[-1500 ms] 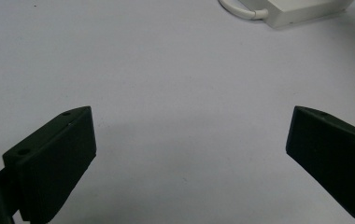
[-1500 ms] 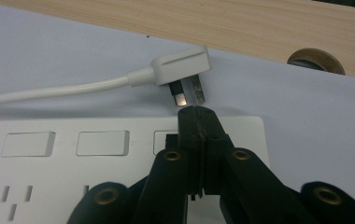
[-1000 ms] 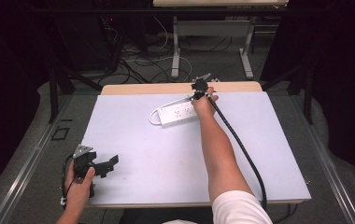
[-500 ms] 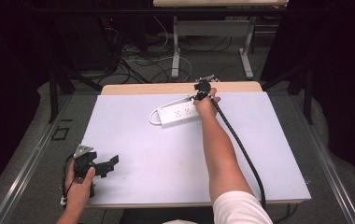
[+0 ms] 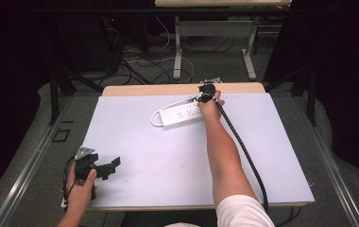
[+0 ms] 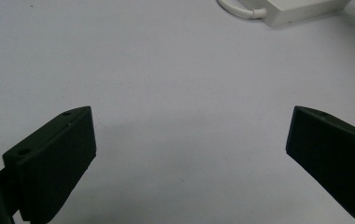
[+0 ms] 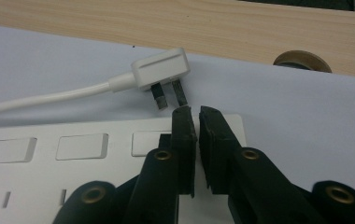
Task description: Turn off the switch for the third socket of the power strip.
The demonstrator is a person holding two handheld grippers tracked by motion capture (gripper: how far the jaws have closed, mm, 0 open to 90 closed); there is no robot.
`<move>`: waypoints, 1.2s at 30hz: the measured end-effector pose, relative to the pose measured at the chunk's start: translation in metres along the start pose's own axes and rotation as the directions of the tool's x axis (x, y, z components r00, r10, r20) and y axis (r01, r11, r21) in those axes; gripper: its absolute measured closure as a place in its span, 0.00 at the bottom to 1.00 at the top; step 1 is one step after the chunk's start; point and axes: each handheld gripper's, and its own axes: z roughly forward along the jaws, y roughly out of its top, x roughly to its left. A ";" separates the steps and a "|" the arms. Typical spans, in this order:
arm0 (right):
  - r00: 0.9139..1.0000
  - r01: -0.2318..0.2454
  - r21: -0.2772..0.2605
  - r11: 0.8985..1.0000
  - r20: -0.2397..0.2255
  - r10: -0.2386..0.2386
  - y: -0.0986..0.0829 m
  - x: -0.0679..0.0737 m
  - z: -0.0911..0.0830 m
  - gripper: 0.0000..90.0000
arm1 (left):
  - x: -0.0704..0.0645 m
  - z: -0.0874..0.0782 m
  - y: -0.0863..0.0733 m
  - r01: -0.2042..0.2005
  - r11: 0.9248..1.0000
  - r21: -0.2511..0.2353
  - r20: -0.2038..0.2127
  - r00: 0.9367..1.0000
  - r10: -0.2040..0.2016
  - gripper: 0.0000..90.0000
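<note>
A dim room with cables on the floor surrounds the tabletop (image 5: 281, 156), covered by a pale sheet. At its far middle lies a white power strip (image 5: 180, 114), its white plug (image 7: 159, 72) lying just beyond. The right gripper (image 7: 194, 112), jaws nearly together, hovers over the strip's end. The left gripper (image 5: 103, 166) rests near the front-left corner, jaws wide apart.
</note>
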 end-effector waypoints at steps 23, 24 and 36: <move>0.998 0.068 -0.008 0.998 0.006 -0.068 0.006 -0.004 -0.008 0.62 | -0.001 0.001 0.000 -0.002 1.000 0.000 0.000 1.000 0.002 0.02; 0.997 0.071 -0.010 0.997 0.008 -0.071 0.006 -0.004 -0.008 0.61 | -0.002 0.001 0.000 -0.001 1.000 -0.004 -0.001 1.000 0.001 0.02; 0.992 0.127 -0.001 0.992 0.018 -0.127 0.006 -0.001 -0.016 0.47 | -0.002 0.000 0.001 -0.010 1.000 0.003 0.006 1.000 0.010 0.02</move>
